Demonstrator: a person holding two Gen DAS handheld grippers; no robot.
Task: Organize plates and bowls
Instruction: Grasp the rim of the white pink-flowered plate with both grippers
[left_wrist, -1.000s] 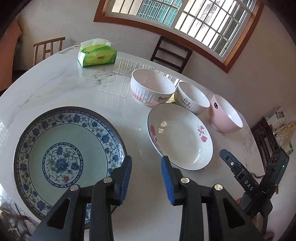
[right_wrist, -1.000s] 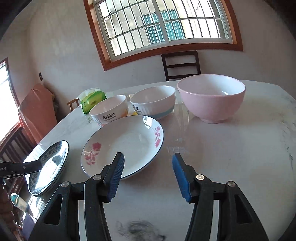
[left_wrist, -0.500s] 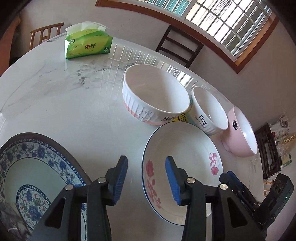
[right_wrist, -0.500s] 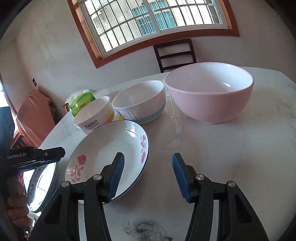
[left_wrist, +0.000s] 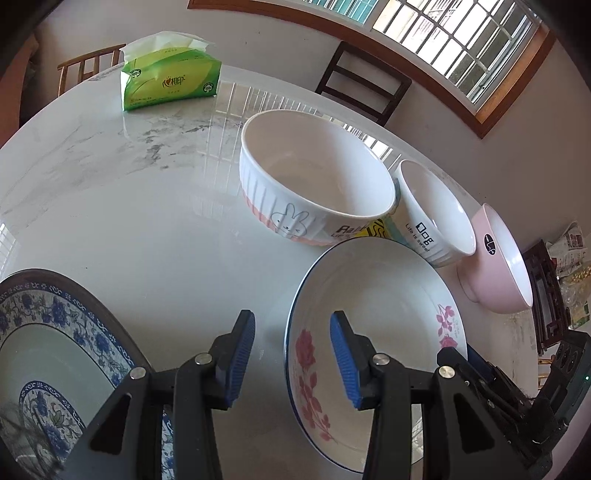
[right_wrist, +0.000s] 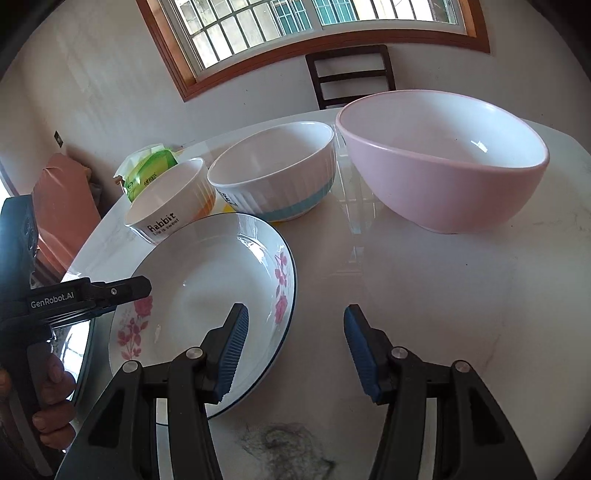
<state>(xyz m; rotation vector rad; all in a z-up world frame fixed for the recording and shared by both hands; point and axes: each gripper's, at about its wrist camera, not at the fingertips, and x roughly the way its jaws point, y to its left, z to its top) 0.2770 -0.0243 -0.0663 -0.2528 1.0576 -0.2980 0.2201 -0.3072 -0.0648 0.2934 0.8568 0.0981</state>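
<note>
Hovering over a marble bench, two hand-held grippers frame a flowered plate.

The left hand-held gripper has its blue pads apart, one either side of the near rim of the flowered plate, pressing nothing. The right hand-held gripper is also apart and empty, its left pad over the plate's edge. A blue patterned plate lies beside. Beyond stand a rabbit bowl, a small bowl, a pink bowl and a tissue pack.

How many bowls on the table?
3, in a row behind the floral plate: small Rabbit bowl, ribbed bowl in the middle, pink bowl at the end. None look hidden.
</note>
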